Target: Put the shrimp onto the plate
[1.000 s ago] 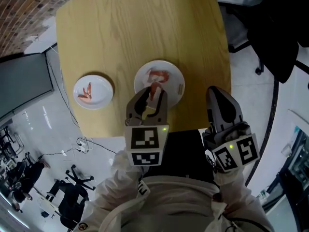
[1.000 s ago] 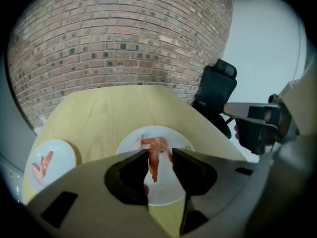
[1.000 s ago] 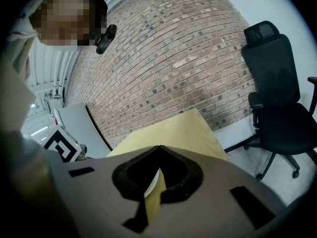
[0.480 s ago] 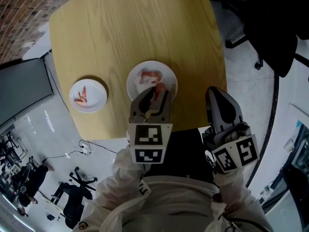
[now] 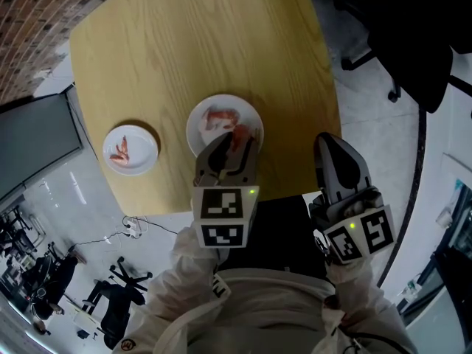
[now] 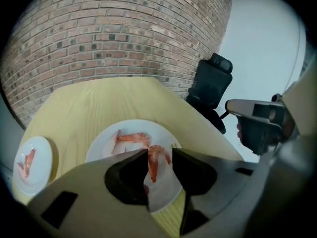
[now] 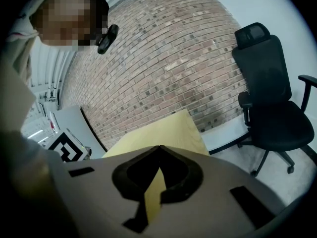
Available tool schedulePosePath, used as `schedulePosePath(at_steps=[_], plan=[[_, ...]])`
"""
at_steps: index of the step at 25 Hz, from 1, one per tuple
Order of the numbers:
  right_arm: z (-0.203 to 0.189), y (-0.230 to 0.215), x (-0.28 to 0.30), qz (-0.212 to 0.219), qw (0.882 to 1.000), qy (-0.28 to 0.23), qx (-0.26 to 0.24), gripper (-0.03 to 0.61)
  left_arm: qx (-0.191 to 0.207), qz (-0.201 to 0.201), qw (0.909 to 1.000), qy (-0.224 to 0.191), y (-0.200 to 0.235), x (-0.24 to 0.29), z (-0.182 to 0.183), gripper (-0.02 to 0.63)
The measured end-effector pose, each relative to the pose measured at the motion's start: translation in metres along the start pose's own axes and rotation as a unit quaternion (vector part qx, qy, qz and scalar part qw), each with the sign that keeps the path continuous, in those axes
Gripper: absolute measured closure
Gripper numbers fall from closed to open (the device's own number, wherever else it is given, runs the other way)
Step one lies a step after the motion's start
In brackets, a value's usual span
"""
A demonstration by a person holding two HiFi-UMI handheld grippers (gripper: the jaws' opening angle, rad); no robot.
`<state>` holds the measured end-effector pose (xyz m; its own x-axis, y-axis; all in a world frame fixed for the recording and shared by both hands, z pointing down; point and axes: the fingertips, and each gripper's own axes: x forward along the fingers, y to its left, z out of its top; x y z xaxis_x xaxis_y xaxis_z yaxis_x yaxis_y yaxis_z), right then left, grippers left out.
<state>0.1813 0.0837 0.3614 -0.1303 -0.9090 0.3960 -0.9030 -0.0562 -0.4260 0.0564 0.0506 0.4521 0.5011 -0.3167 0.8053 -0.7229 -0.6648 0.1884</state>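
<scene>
Left gripper (image 6: pixel 158 149): its fingers stand part way open, with their tips closed on the sides of a shrimp (image 6: pixel 157 158) and nothing else between them.
Right gripper (image 7: pixel 158 148): its fingertips meet and hold nothing; it hangs off the table's near right corner, over the floor.
Shrimp, place: it is between the left fingertips, over the near right part of the plate (image 6: pixel 104 145). I can't tell whether it touches the plate.
Shrimp, direction: its long axis runs along the gap between the fingers. The curved thick end is at the fingertips and the thin tail points back toward the gripper's body.
Plate: it is white and sits on the table (image 6: pixel 99 103) close to the near edge, about midway along. A second shrimp (image 6: pixel 131 138) lies curled on its far half, apart from the held one.
Small plate (image 6: pixel 42 157): it sits by the table's left edge near the near left corner, well apart from the plate. A third shrimp (image 6: pixel 27 160) lies in it.
Beyond the table: a brick wall (image 6: pixel 119 38) and a black office chair (image 6: pixel 210 86).
</scene>
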Motion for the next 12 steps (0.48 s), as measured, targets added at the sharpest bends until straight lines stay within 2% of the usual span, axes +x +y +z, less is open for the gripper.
schedulePosePath(at_steps=[12], plan=[[0.0012, -0.0008, 0.0031, 0.008, 1.0, 0.003, 0.002, 0.554, 0.001, 0.005, 1.0, 0.0, -0.0027, -0.001, 0.0013, 0.459]])
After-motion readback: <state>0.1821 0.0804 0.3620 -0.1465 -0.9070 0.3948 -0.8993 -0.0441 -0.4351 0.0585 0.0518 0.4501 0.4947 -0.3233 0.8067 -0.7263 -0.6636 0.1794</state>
